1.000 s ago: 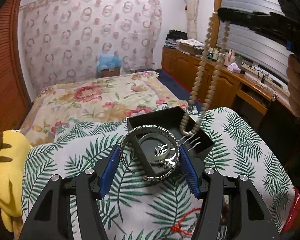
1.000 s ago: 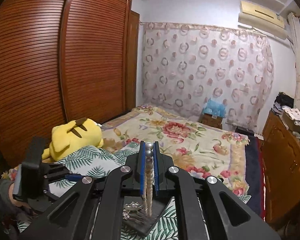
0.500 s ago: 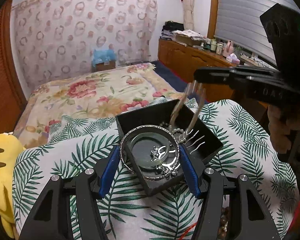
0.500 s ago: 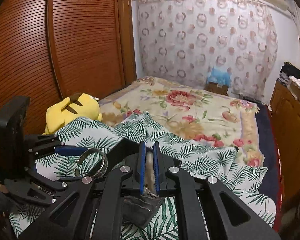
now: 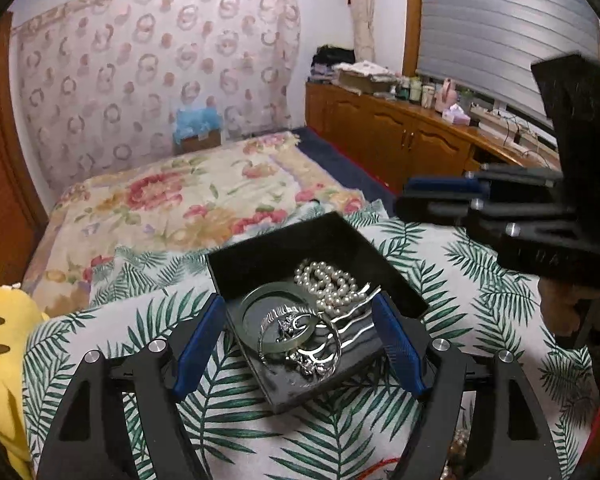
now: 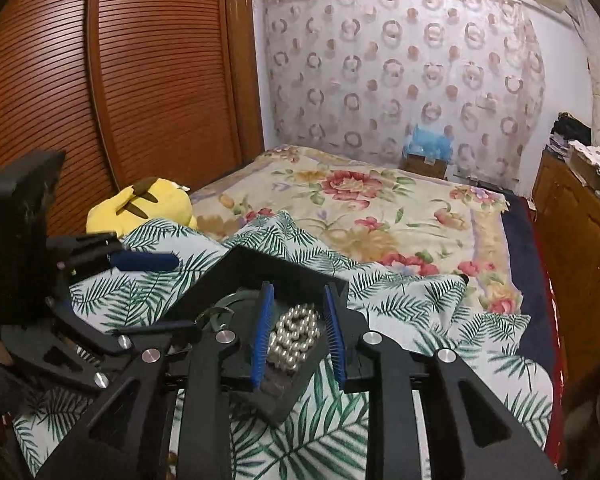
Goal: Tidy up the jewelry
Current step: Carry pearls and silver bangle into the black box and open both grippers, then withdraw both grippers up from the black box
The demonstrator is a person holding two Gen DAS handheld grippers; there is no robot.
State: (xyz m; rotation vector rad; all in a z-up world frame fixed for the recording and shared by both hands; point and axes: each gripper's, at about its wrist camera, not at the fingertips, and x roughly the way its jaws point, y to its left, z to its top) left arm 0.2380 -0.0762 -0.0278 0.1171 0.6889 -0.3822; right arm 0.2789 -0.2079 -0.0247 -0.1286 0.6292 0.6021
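A black jewelry box (image 5: 283, 248) sits on the palm-leaf cloth (image 5: 460, 272). Inside it lie a pearl strand (image 5: 328, 284) in a heap, a green bangle (image 5: 251, 304), a silver bangle (image 5: 332, 344) and a silver hair fork (image 5: 356, 316). My left gripper (image 5: 297, 344) straddles the box's near corner. Its jaws are opening, and the pads stand clear of the silver bangle. My right gripper (image 6: 297, 332) hangs low over the box (image 6: 259, 268) with its jaws opening. The pearl strand (image 6: 295, 336) rests between the blue pads, untouched. The right gripper (image 5: 404, 200) also shows at the right of the left wrist view.
A yellow plush toy (image 6: 139, 204) lies left of the cloth, with the floral bed (image 6: 360, 200) beyond. A slatted wooden wardrobe (image 6: 99, 100) stands at the left and a wooden cabinet (image 5: 400, 140) at the right. A red cord (image 5: 380, 472) lies near the cloth's front edge.
The right gripper came down with the hanging pearl strand, and the strand now lies heaped in the box, let go. The left gripper widened and the silver bangle dropped into the box.
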